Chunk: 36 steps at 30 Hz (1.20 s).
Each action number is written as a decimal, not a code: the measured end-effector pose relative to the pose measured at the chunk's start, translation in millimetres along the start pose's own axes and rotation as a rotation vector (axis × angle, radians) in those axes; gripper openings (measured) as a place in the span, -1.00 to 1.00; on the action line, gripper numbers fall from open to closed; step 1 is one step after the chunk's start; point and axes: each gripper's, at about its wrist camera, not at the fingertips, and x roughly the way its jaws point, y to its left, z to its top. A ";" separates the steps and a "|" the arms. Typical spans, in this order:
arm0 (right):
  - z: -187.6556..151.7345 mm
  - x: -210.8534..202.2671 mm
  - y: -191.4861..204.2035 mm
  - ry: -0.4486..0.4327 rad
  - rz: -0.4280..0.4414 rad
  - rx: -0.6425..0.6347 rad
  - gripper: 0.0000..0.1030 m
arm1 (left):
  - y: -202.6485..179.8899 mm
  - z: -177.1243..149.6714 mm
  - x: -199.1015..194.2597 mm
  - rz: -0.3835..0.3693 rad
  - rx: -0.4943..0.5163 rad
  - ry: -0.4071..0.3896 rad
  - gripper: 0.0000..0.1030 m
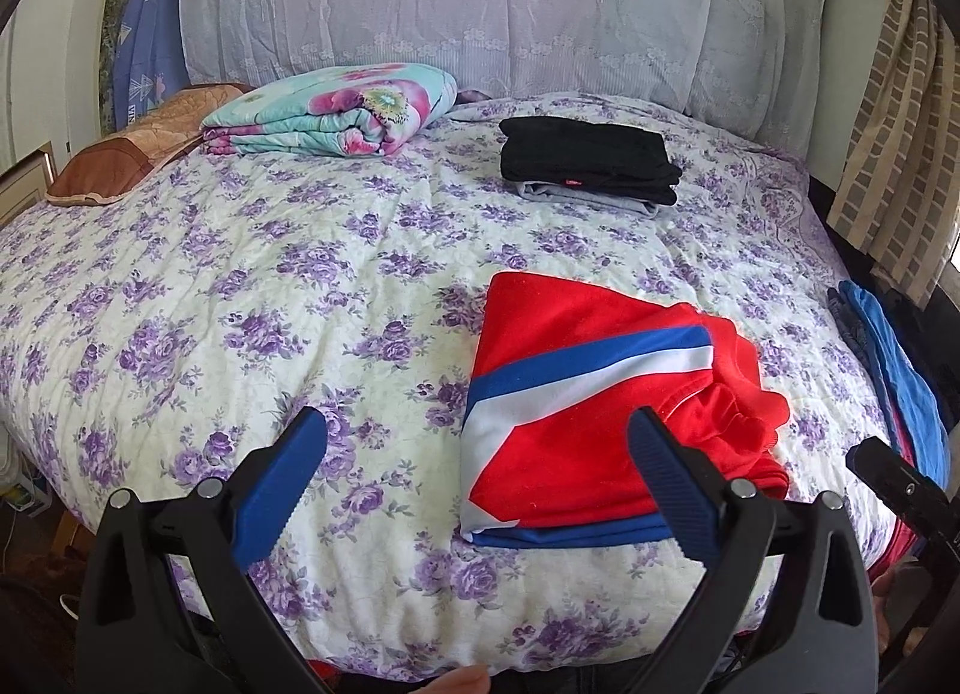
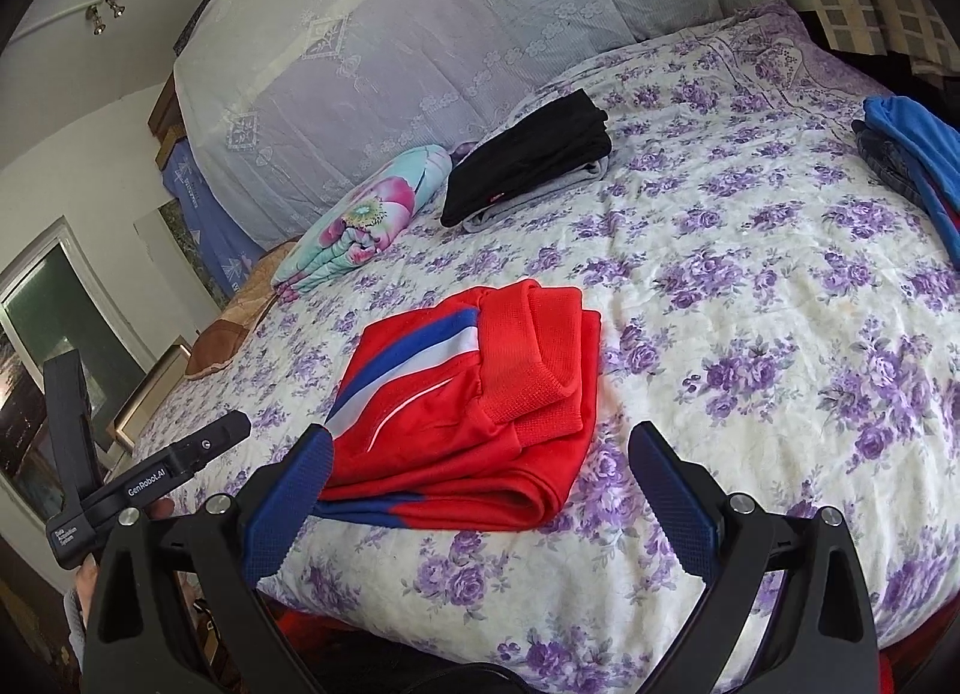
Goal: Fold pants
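Red pants [image 1: 576,406] with a blue and white stripe lie folded into a compact bundle near the bed's front edge, seen again as the red pants [image 2: 474,406] in the right wrist view. My left gripper [image 1: 480,436] hovers open just in front of them, its right finger over the bundle's near edge and nothing held. My right gripper [image 2: 480,454] is also open, straddling the bundle's near side without gripping it. The left gripper's body [image 2: 150,484] shows at the left of the right wrist view.
The bed [image 1: 240,304] has a purple floral cover. Folded black and grey clothes [image 1: 591,162] lie further back, a rolled floral quilt [image 1: 336,108] at the back left, a brown pillow [image 1: 132,153] beside it, and blue garments [image 2: 918,153] at the right edge.
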 end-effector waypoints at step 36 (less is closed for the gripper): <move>6.0 72.0 18.1 0.069 -0.248 -0.246 0.92 | 40.4 -15.0 58.2 0.016 -0.038 0.142 0.90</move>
